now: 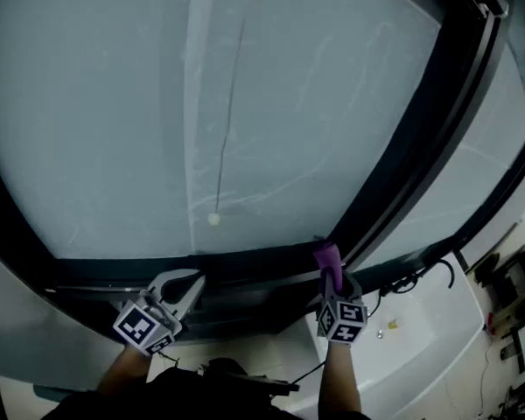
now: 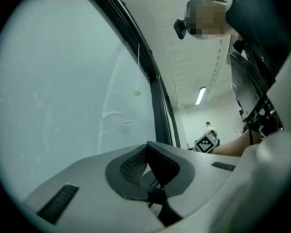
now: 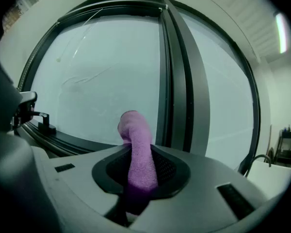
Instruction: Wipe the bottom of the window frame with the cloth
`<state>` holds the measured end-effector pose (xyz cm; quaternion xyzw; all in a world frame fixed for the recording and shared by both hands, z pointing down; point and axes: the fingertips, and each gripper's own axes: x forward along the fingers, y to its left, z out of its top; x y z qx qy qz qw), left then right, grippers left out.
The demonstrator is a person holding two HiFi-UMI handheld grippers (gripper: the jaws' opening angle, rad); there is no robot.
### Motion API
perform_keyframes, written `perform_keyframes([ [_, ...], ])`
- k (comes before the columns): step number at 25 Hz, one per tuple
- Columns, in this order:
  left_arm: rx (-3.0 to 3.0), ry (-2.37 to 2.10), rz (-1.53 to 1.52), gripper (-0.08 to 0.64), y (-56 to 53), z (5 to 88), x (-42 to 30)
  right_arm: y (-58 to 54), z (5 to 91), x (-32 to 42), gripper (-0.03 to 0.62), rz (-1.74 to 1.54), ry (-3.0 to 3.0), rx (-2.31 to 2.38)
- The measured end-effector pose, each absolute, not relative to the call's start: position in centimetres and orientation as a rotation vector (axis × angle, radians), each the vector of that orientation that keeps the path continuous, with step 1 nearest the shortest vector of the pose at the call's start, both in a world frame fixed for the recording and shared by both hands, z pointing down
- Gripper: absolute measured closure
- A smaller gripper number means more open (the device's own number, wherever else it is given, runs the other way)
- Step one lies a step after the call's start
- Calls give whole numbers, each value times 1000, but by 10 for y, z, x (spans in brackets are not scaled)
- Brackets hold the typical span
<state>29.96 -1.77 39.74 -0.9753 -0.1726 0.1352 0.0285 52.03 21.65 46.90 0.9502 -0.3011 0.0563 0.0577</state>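
A purple cloth (image 1: 327, 260) (image 3: 137, 152) is clamped between the jaws of my right gripper (image 1: 333, 278) (image 3: 139, 171), sticking up past them. Its free end lies just at the dark bottom rail of the window frame (image 1: 245, 265), beside the dark vertical mullion (image 1: 411, 156) (image 3: 177, 81). My left gripper (image 1: 185, 289) (image 2: 146, 171) is shut with nothing between its jaws, low at the left by the same bottom rail (image 3: 63, 140). A large frosted pane (image 1: 210, 103) fills the frame above.
A thin cord with a small round pull (image 1: 213, 220) hangs in front of the pane. A white sill or counter (image 1: 420, 339) lies at the lower right, with a black cable (image 1: 420, 278) and tools on a rack (image 1: 507, 287). A window handle (image 3: 39, 118) sits on the bottom rail.
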Motion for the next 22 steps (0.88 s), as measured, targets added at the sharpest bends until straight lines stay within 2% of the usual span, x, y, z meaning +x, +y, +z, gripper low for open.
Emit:
perform_keyframes([
  [14, -3078, -423, 286, 557, -37, 412, 291, 209, 495, 583, 511, 406, -563, 2706],
  [22, -3141, -398, 251, 557, -41, 416, 276, 191, 496, 579, 512, 417, -480, 2205],
])
